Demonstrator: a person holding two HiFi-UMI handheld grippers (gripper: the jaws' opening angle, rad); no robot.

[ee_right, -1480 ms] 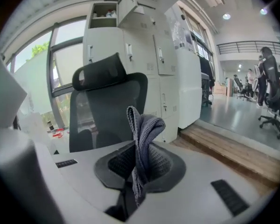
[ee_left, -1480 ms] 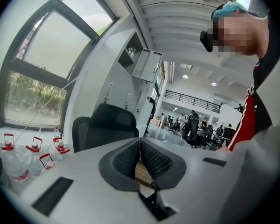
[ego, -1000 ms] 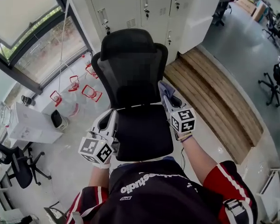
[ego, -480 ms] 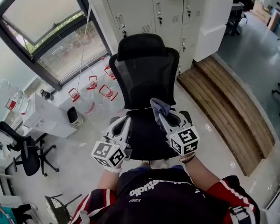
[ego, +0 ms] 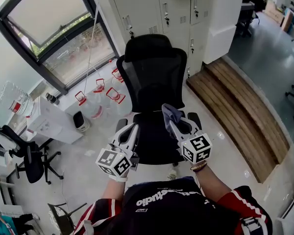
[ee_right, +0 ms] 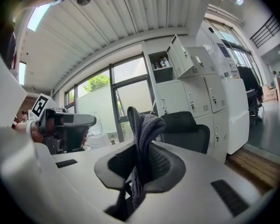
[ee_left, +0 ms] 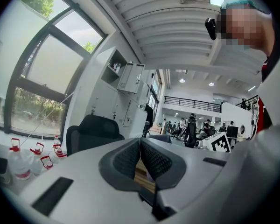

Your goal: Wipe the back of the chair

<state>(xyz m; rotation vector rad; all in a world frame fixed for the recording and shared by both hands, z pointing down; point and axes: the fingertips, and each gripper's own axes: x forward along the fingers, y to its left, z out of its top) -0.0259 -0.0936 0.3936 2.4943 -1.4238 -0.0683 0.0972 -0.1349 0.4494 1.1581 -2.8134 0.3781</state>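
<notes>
Office floor of pale, glossy tile, seen from a head camera looking steeply down, with a large window (ego: pixel 36 26) at far left. Below it stand clear water bottles (ego: pixel 99 91) with red handles, a white box (ego: pixel 50 123) and a small black swivel chair (ego: pixel 25 160). At centre, before a row of white lockers (ego: pixel 159 6), stands the black mesh office chair (ego: pixel 154 77), its headrest towards the lockers and its seat towards the person. A low wooden platform (ego: pixel 235 106) runs along the right.

The person, in a dark top with red sleeves, holds both grippers out over the seat. The left gripper (ego: pixel 132 129) hangs over the seat's left edge; its own view shows the ribbed pads pressed together with nothing between them, and the chair's back rising beyond to the left. The right gripper (ego: pixel 175 125) is over the seat's right side, its jaws pinched on a grey cloth (ego: pixel 169 112) that stands up from the tips in a loose fold and trails down between the pads. From above, the cloth lies over the line where backrest meets seat; the right gripper view shows the backrest some way beyond the cloth, not touching it. That view also catches the left gripper at its left edge.
</notes>
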